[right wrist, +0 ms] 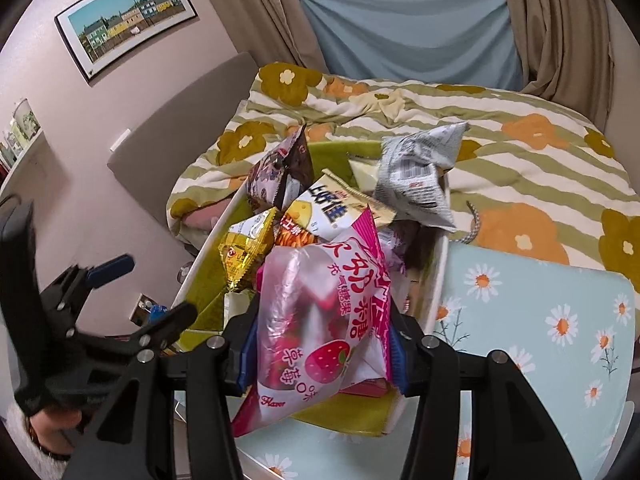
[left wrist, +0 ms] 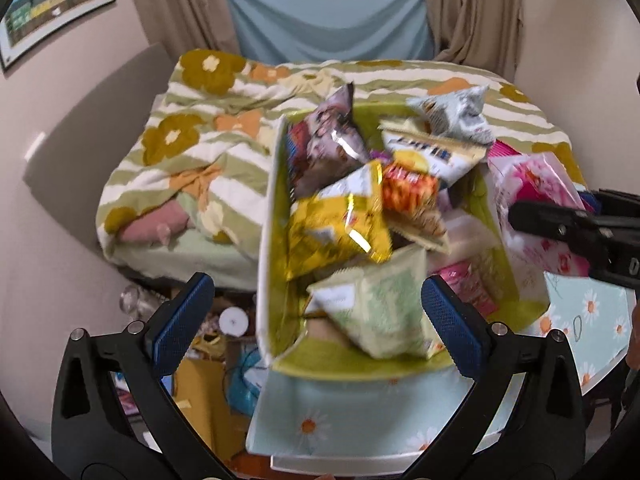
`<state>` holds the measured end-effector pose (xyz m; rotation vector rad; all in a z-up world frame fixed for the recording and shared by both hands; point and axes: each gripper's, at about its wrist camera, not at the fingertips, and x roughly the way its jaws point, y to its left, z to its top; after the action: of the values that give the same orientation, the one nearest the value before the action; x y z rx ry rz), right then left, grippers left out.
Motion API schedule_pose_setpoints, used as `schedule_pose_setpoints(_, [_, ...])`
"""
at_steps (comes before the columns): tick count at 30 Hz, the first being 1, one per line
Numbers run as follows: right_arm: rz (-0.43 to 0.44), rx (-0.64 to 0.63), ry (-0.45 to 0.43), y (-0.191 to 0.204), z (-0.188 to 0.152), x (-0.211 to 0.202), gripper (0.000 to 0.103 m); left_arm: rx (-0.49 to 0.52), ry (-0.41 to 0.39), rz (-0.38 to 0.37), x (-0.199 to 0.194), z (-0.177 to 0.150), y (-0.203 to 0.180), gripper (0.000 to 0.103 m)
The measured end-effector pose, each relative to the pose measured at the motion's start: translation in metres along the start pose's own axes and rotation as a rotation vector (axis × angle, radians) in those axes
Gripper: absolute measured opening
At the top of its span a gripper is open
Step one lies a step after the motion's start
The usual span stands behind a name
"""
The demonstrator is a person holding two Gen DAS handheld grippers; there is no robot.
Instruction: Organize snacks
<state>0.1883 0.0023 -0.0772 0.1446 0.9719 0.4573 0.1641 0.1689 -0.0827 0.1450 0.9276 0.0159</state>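
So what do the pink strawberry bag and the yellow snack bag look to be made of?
Pink strawberry bag: thin glossy plastic film, apparently; it crinkles and has a translucent panel. Yellow snack bag: likely metallised foil laminate, given its bright mirror-like glints and crimped edge.

We carry two matte black grippers, the left gripper (left wrist: 316,320) and the right gripper (right wrist: 320,344), each with curved arms, round silver screws at the joints and ribbed blue pads (left wrist: 182,320), and a fluffy white sleeve (right wrist: 20,436) at our left wrist.
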Motion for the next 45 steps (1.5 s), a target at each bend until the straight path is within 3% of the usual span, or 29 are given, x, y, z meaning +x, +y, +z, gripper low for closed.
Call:
schedule_pose_setpoints(8, [-0.07,0.067,0.012,0.014,-0.009,0.029,0.05,-0.056,0.006,-0.016,0.004,-0.025,0.018,0.103])
schedule_pose_setpoints(10, [-0.105,0.093,0.013,0.011,-0.015,0.036,0.058,-0.063,0.006,-0.006,0.005,-0.031,0.019,0.103])
schedule_pose_setpoints(11, [-0.113,0.107,0.011,0.01,-0.017,0.039,0.074,-0.067,0.01,-0.001,0.005,-0.034,0.019,0.103])
schedule_pose_setpoints(12, [-0.109,0.12,0.007,0.007,-0.021,0.04,0.098,-0.07,0.013,0.001,0.006,-0.036,0.019,0.103])
schedule_pose_setpoints(13, [-0.104,0.129,0.005,0.005,-0.024,0.039,0.103,-0.077,0.017,0.001,0.005,-0.039,0.019,0.103])
schedule_pose_setpoints(21, [-0.113,0.099,-0.041,-0.001,-0.035,-0.001,0.103,-0.091,-0.017,0.023,-0.025,-0.042,-0.001,0.103])
schedule_pose_setpoints(26, [-0.14,0.063,-0.095,0.0,-0.037,-0.05,0.103,-0.088,-0.061,-0.016,-0.062,-0.029,-0.024,0.103])
schedule_pose_setpoints(34, [-0.285,-0.022,-0.234,0.008,-0.045,-0.154,0.103,-0.137,-0.217,-0.067,-0.129,-0.02,-0.045,0.103])
schedule_pose_setpoints(38, [-0.352,0.0,-0.271,-0.001,-0.059,-0.179,0.103,-0.103,-0.272,-0.045,-0.148,-0.022,-0.058,0.103])
schedule_pose_setpoints(45, [-0.457,0.052,-0.285,-0.017,-0.083,-0.197,0.103,-0.043,-0.289,-0.071,-0.155,-0.03,-0.077,0.103])
